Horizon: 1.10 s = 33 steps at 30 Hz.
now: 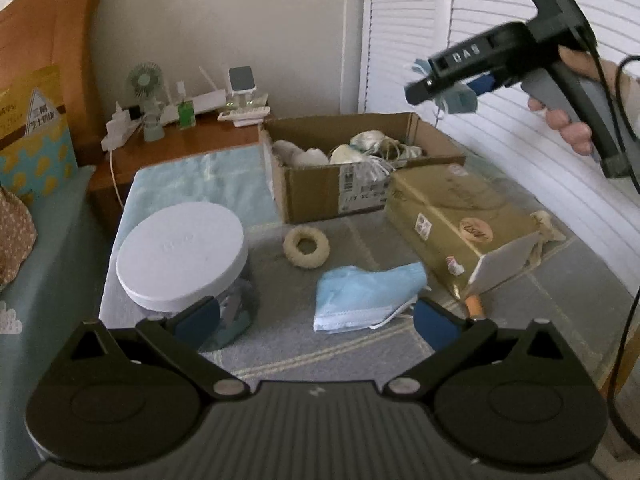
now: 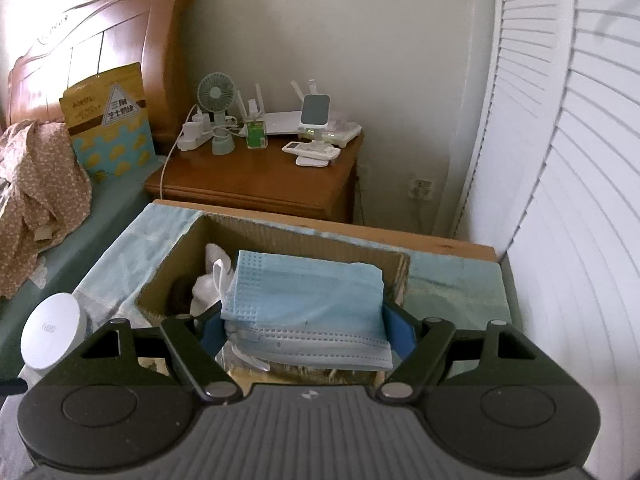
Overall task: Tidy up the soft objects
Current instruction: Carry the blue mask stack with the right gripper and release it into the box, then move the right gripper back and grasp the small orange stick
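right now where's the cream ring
In the left wrist view, the cream ring lies on the table, just before the cardboard box, between the white-lidded jar and gold package.

The held mask (image 2: 304, 300) hides most of the cardboard box's (image 2: 176, 276) inside and near wall. The jar (image 2: 52, 336) is cut off behind the right gripper's body. Labels on the gold package (image 1: 460, 220) are too blurred to read.
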Each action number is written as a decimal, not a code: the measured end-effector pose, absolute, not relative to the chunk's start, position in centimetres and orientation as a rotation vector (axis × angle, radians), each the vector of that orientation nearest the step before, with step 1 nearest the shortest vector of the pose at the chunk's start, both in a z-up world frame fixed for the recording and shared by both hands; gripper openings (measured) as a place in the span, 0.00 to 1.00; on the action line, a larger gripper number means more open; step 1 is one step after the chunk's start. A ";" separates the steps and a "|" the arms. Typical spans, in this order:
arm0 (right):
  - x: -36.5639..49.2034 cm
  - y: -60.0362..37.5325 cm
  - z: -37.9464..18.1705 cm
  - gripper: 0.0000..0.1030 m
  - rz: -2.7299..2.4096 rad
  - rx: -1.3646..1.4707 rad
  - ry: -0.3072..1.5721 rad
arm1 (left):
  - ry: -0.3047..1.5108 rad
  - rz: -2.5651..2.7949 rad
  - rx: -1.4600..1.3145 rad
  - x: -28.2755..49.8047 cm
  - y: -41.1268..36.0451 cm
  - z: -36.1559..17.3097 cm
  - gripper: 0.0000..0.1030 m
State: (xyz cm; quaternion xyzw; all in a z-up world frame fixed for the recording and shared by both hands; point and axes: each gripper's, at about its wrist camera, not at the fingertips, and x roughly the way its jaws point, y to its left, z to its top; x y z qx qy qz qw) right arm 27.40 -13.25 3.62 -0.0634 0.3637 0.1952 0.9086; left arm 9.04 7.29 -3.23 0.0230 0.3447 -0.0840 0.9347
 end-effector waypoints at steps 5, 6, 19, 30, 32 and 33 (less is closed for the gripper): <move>29.2 -12.2 3.6 0.80 0.404 -0.141 0.754 | 0.712 -0.169 0.035 9.2 7.4 -3.5 0.99; 29.5 -12.1 3.5 0.81 0.405 -0.140 0.756 | 0.714 -0.165 0.036 9.1 7.5 -3.5 0.99; 28.3 -13.6 3.0 1.00 0.381 -0.098 0.754 | 0.724 -0.161 0.023 8.9 7.7 -3.5 0.99; 22.2 -15.3 3.4 1.00 0.360 -0.097 0.698 | 0.726 -0.184 0.026 7.9 7.2 -3.5 0.99; 20.8 -15.3 3.1 1.00 0.359 -0.110 0.697 | 0.729 -0.190 0.029 7.7 7.1 -3.7 0.99; 20.2 -15.2 3.0 1.00 0.359 -0.111 0.697 | 0.732 -0.192 0.029 7.6 7.1 -3.7 0.99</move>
